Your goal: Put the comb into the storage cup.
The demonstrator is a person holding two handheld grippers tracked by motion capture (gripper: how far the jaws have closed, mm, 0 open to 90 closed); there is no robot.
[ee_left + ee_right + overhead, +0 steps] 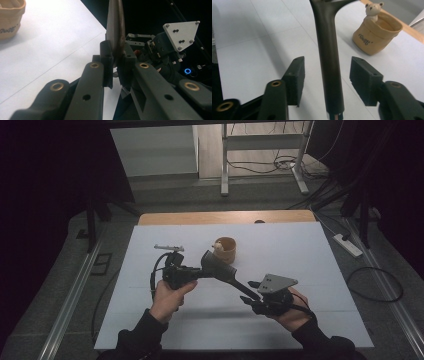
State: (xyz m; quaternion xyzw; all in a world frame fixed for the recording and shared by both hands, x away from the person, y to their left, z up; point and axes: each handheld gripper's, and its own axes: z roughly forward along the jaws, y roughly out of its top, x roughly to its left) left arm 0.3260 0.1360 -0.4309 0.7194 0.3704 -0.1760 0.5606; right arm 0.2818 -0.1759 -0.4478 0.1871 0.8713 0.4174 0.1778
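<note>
**Handover mid-air: left tongs hold the black tool, right tongs let go**

Left tongs are clamped on the flat head end of the black tool. In the left gripper view the pads squeeze the thin edge of the blade-like part from both sides, so the grip is firm and narrow.

Right tongs stand apart around the tool's handle. In the right gripper view the handle runs up between the two pads with clear gaps on each side: no contact. No earlier frame here, so only the state is stated: jaws apart, nothing pressed.

The tool sits above the bench, roughly mid-bench on the near side, slanting from far-left (head) down to near-right (handle end). Judging by the layout, the left side carries the whole weight now, which is probably why it grips the wide flat end: more pad area, less twist.

The tan cup with a small bear figure on its rim stands just beyond the tool head, apart from it. Likely the drop target, since the head points that way. A small grey part lies left of the cup, untouched.

Risk: single-point grip on a thin edge, so the long handle could pivot down.
</note>
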